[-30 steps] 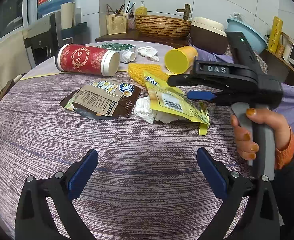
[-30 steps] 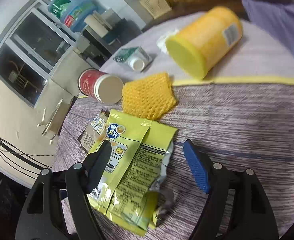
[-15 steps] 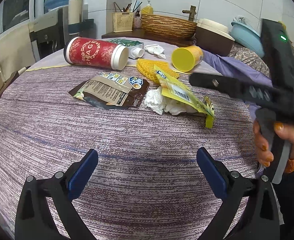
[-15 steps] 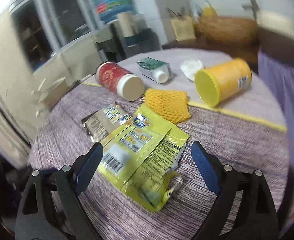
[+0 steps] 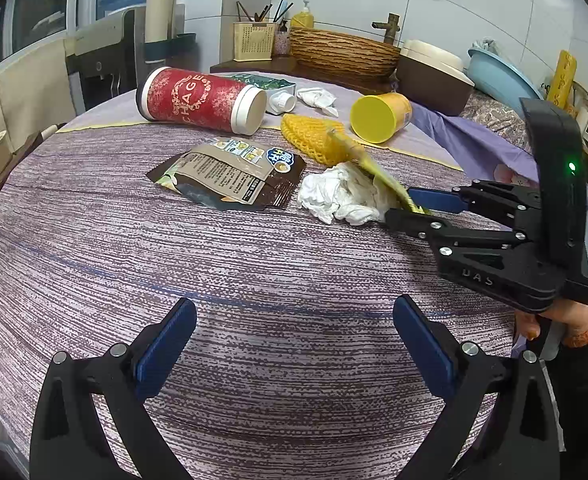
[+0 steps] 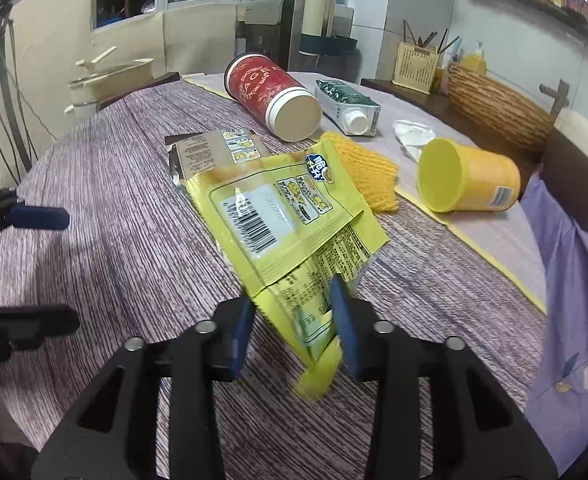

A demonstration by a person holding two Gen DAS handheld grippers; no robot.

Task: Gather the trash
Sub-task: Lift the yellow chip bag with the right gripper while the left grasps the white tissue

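Note:
A yellow snack wrapper (image 6: pixel 277 216) is tilted up off the purple striped table (image 5: pixel 253 272). Its crumpled lower end sits between the pads of my right gripper (image 6: pixel 291 320), whose jaws are closing and press on it. In the left wrist view the right gripper (image 5: pixel 406 210) comes in from the right, with the wrapper (image 5: pixel 374 164) standing edge-up over a white tissue wad (image 5: pixel 342 196). My left gripper (image 5: pixel 294 340) hovers open over bare cloth near the table's front, nothing between its fingers.
More litter lies beyond: a brown wrapper (image 5: pixel 229 172), a red canister (image 5: pixel 197 98) on its side, a yellow foam net (image 5: pixel 314 136), a tipped yellow tub (image 5: pixel 380 118), a green carton (image 5: pixel 261 82) and a small tissue (image 5: pixel 318 98). A hand (image 5: pixel 558 316) holds the right gripper's grip.
The right gripper rolled upright, slid in along the table and went from wide open to closed on the yellow wrapper, tilting it up. The left gripper stayed put.

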